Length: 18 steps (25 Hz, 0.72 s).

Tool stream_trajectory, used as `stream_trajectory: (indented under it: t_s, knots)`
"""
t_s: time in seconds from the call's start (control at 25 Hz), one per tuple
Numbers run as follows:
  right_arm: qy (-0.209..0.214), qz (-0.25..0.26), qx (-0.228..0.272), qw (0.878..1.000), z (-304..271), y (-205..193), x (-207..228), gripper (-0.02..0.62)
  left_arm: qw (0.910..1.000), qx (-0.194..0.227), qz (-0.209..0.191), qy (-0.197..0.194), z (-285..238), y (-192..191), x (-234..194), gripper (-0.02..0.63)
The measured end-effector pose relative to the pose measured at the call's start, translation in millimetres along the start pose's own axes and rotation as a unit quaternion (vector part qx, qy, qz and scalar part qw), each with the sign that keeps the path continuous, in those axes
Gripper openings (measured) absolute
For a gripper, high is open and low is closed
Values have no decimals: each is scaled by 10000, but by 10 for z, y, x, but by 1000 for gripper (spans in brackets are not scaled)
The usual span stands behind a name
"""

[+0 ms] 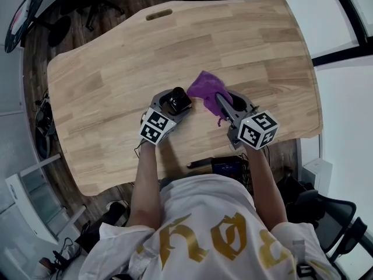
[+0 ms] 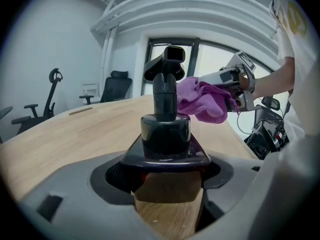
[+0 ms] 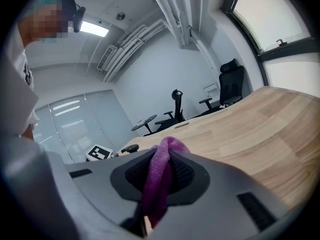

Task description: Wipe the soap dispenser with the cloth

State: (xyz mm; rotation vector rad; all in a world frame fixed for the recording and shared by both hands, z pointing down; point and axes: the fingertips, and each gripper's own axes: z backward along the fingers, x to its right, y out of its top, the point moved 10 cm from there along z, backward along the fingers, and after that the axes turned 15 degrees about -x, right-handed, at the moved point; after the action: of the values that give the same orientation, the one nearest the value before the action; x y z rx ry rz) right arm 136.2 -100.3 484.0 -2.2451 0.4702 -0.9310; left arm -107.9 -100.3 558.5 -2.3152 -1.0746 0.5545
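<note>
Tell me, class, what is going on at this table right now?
A person at a wooden table holds a gripper in each hand. The left gripper is shut on a black soap dispenser and holds it upright. The right gripper is shut on a purple cloth and brings it up beside the dispenser's pump neck, where it appears to touch. The wiping looks to be under way.

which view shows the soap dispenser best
The left gripper view: the soap dispenser, held in the left tool, shows pump and collar clearly. The head view shows only its dark top. The right gripper view shows the cloth instead.
</note>
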Motion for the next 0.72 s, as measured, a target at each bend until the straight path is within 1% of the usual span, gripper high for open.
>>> stream_trajectory:
  t_s: [0.08,0.16,0.32,0.36,0.44,0.56,0.64,0.72]
  knots:
    - [-5,-30,-3,10000,-4,-17,14,54,10000,-11,91,16,-51,-8,-6,344]
    - [-3,-48,-2,10000,0,-24,32,54,9999,-25,123,-52,-100,-14,1,344]
    - [-7,-80,31,10000,23,-24,62,54,9996,-75,-138,-223,-146,-8,0,344]
    - [-16,-98,46,9999,28,-24,69,54,9997,-72,-144,-208,-149,1,-15,344]
    - [-29,-144,64,9999,30,-39,78,54,9999,-26,-30,-111,-155,6,-40,344]
    - [-65,-187,76,9998,37,-64,89,54,9994,10,263,227,-177,-5,-54,344]
    - [-120,-223,119,9996,49,-61,103,54,9968,-45,525,603,-201,10,-69,344]
    - [-171,-232,144,9995,53,-56,112,54,9908,-193,812,1063,-247,30,-77,344]
